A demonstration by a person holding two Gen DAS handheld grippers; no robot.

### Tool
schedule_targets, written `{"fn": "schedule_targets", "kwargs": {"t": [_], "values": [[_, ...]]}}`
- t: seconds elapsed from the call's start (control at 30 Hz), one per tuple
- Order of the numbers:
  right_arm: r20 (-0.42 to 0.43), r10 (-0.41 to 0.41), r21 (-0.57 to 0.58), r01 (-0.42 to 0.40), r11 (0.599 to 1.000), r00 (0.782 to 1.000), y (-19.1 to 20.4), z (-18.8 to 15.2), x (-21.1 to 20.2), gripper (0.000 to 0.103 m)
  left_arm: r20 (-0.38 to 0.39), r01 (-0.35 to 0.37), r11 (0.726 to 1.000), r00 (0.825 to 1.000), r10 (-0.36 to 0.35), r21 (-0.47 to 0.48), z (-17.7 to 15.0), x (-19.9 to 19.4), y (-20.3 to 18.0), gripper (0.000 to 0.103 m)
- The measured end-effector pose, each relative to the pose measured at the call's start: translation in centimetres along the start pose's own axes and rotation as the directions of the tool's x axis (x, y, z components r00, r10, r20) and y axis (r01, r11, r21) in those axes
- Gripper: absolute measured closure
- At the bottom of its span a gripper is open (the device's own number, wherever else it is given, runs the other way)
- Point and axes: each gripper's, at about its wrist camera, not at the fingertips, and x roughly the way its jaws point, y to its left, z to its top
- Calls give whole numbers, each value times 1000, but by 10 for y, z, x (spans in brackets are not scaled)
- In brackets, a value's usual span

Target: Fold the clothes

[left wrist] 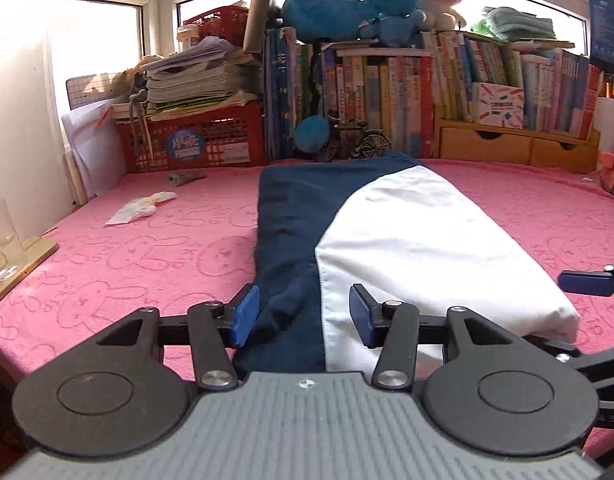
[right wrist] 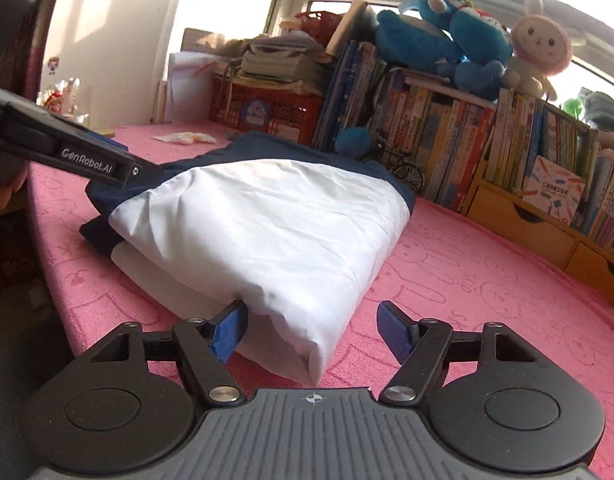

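A folded navy-and-white garment (left wrist: pixel 387 236) lies along the middle of the pink-covered surface (left wrist: pixel 127 256), its long axis running from the near edge back toward the row of books (left wrist: pixel 407 92) at the far side. The navy half sits on the left, the white half on the right, with a curved seam between them.

The left gripper (left wrist: pixel 305 316) is spread wide at the garment's near end, one blue pad at the navy edge and the other over the white cloth; it has nothing pinched. The right gripper (right wrist: pixel 311 334) is also wide open at the white corner (right wrist: pixel 303 356), where the fold forms a rounded, layered edge. Its left pad (right wrist: pixel 229 332) touches the white cloth under the fold; the other pad stands apart over bare pink cover. It grasps nothing either.

Open pink cover stretches on both sides of the garment. To the left, a crumpled tissue (left wrist: pixel 141 208) and a small grey object (left wrist: pixel 185 178) lie well apart from the cloth, and a glass (left wrist: pixel 1 240) on a wooden board (left wrist: pixel 23 268) stands at the left edge. A red crate (left wrist: pixel 195 140) and wooden drawers (left wrist: pixel 515 146) close off the back.
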Motion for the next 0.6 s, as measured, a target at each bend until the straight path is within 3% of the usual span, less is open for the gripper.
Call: {"fn": "schedule_targets", "kwargs": {"t": [0.2, 0.27, 0.3, 0.33, 0.4, 0.6], "values": [[-16, -145, 10, 145, 989, 989, 5, -9, 6, 52, 48, 0, 997, 999, -4, 83, -11, -7, -16, 52], [-16, -187, 81, 188, 979, 982, -6, -11, 1, 55, 11, -63, 995, 998, 62, 82, -14, 1, -12, 52], [-21, -202, 122, 203, 972, 979, -12, -13, -2, 57, -12, -94, 993, 995, 95, 78, -16, 6, -9, 47], [-34, -198, 157, 201, 967, 980, -18, -14, -1, 63, -39, -100, 993, 994, 103, 64, -18, 11, -3, 44], [-62, -184, 224, 193, 955, 981, -28, -18, 2, 64, -63, -78, 997, 995, 78, 0, -20, 10, 9, 44], [-76, -177, 188, 188, 964, 981, -16, -21, 8, 68, 13, -17, 1000, 1000, 17, -6, -6, -9, 3, 46]]}}
